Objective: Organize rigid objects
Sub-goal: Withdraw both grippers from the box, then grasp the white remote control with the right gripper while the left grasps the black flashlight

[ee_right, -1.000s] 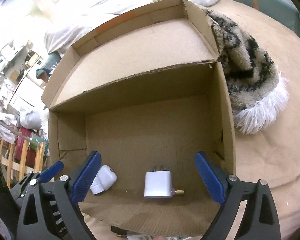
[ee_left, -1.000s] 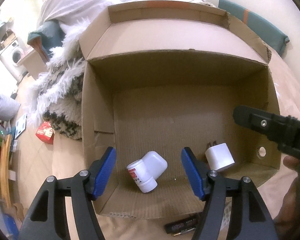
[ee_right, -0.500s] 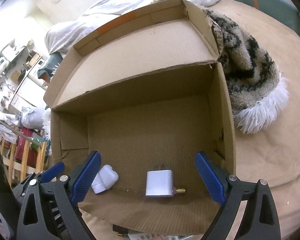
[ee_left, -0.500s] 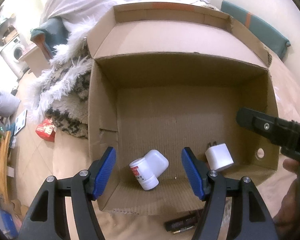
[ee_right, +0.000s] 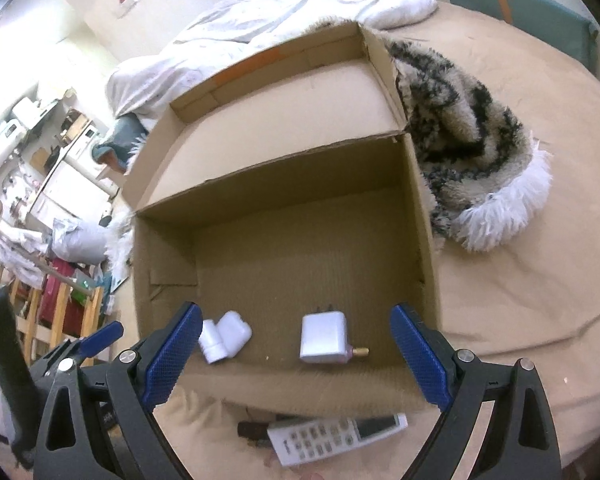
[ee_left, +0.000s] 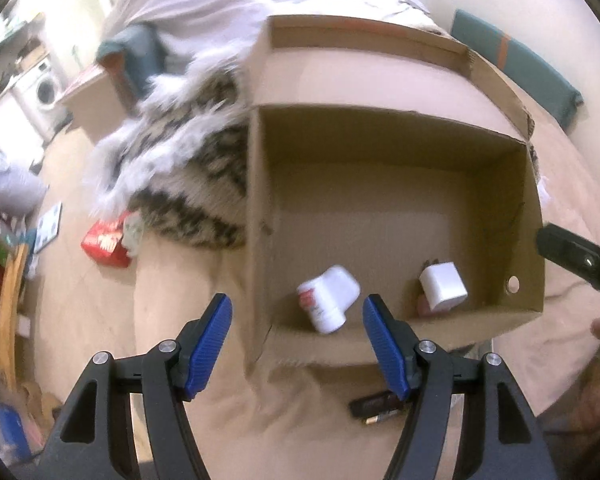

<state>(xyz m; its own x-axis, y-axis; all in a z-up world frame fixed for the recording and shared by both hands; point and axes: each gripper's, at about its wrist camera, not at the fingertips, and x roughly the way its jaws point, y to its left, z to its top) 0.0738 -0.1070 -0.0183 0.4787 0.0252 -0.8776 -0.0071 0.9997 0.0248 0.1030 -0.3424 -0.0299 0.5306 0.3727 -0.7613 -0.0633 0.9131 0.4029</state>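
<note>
An open cardboard box (ee_left: 260, 208) (ee_right: 424, 216) lies on a beige bed. Inside, near its front wall, lie a white pill bottle (ee_left: 329, 298) (ee_right: 225, 335) and a white plug adapter (ee_left: 443, 287) (ee_right: 324, 338). A white remote control (ee_right: 336, 438) and a dark object (ee_left: 374, 404) with a battery lie on the sheet just in front of the box. My left gripper (ee_left: 298, 350) is open and empty, above the box's front left corner. My right gripper (ee_right: 296, 356) is open and empty, above the box's front wall.
A furry black-and-white blanket (ee_left: 188, 176) (ee_right: 468, 128) lies beside the box. A white duvet (ee_right: 284, 12) is behind it. A red packet (ee_left: 106, 242) lies on the bed at left. Wooden furniture and room clutter stand beyond the bed's left edge.
Both grippers have pulled back from the box and risen. The left one has also shifted left, so the box now sits to the right in its view. The remote has come into the right view.
</note>
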